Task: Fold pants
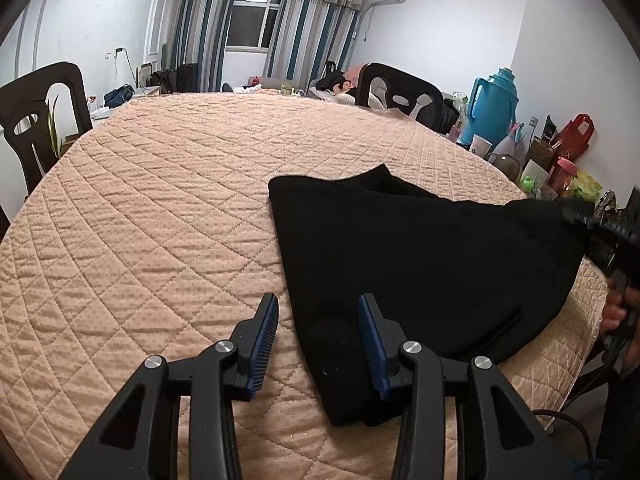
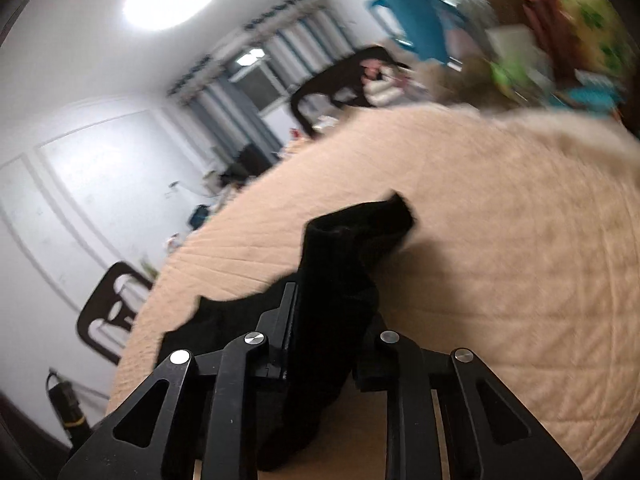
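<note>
Black pants [image 1: 420, 264] lie on the quilted peach table cover [image 1: 160, 208], right of centre. My left gripper [image 1: 318, 316] is open, low over the near left edge of the pants; its right finger is over the cloth, its left finger over the cover. My right gripper [image 2: 332, 312] is shut on a bunch of the pants [image 2: 340, 280] and holds that part raised off the table. It shows at the right edge of the left wrist view [image 1: 600, 232], pulling the cloth up there. The right wrist view is blurred.
Dark chairs stand at the left [image 1: 40, 120] and the far side [image 1: 400, 92] of the table. A blue thermos jug [image 1: 494, 108], cups, bags and boxes [image 1: 568, 148] crowd a surface by the right wall. A window with striped curtains is at the back.
</note>
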